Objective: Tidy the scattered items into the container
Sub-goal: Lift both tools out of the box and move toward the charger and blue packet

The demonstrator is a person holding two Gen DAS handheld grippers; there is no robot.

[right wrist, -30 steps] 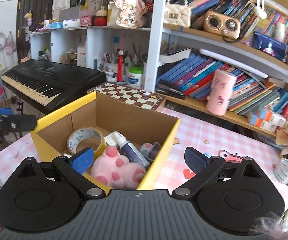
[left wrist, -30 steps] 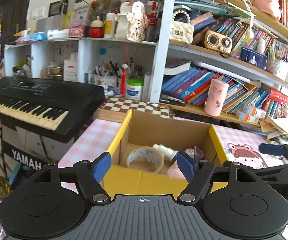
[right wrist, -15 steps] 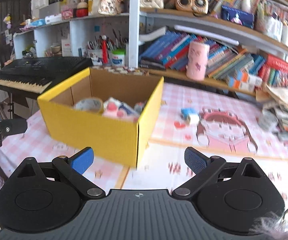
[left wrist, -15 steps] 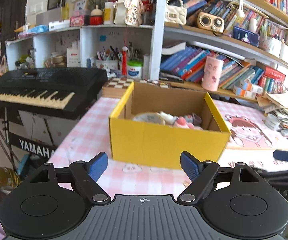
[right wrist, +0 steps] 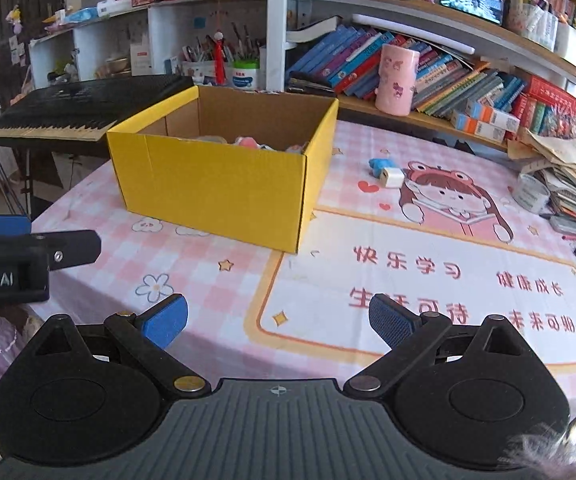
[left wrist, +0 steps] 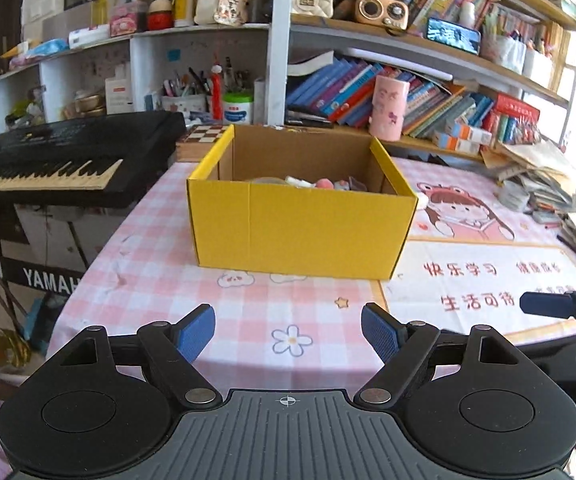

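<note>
The yellow cardboard box (left wrist: 302,232) stands on the pink checked tablecloth (left wrist: 248,320), straight ahead of the left gripper (left wrist: 288,334) and ahead and to the left of the right gripper (right wrist: 278,320), well apart from both. Only the tops of its contents clear the near wall: something pink and something pale, which may be a plush toy and a roll of tape, though too little shows to be sure. A small blue and white item (right wrist: 386,171) lies loose on the cloth outside the box, ahead of the right gripper and just beyond the box's right-hand corner, at the upper left edge of the cartoon desk mat (right wrist: 448,264).

The left gripper's jaws have just been opening and now stand wide, blue pads apart with nothing between them but bare cloth. The right gripper's jaws also stand wide and empty, over the near edge of the desk mat. Each gripper shows at the margin of the other's view: the right one low at the right edge of the left camera, the left one at the left edge of the right camera.

Farther out, a black keyboard (left wrist: 60,160) sits to the left of the box, a chessboard (left wrist: 204,136) just behind the box's left corner, and a pink cylinder (right wrist: 398,80) stands behind it against rows of books (right wrist: 468,76). A roll of tape (right wrist: 532,194) rests by a paper stack to the far right.
</note>
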